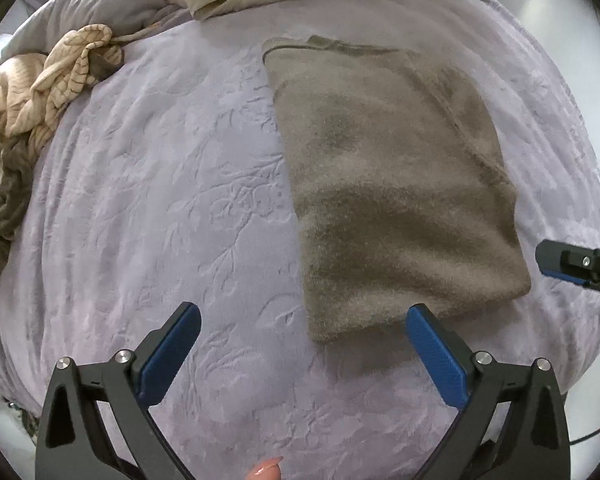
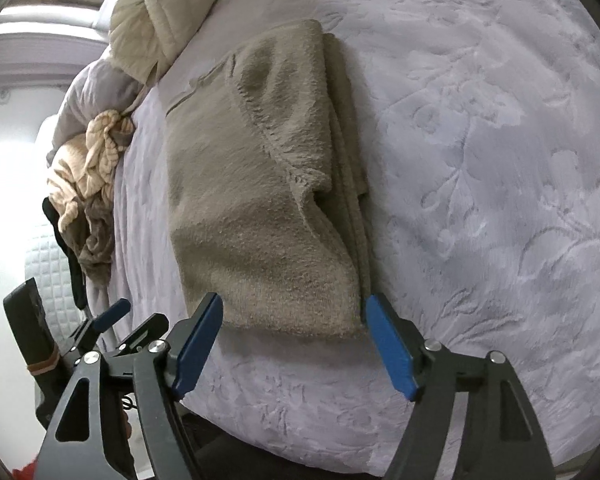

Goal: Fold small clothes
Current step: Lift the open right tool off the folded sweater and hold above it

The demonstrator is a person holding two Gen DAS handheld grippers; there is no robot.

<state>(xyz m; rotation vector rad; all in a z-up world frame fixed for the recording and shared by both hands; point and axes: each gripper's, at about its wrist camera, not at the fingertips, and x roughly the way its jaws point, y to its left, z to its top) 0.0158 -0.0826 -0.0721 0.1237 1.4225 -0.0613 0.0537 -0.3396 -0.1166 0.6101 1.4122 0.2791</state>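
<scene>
Bare blanket (image 1: 160,200) left of the folded sweater (image 1: 384,184); crumpled clothes (image 1: 32,96) along far-left edge.

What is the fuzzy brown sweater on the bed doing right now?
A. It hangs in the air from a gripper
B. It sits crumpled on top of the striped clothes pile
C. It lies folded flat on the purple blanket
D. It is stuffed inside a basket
C: the brown sweater lies in a neat folded rectangle on the purple blanket, with the left gripper and right gripper both open and holding nothing.
</scene>
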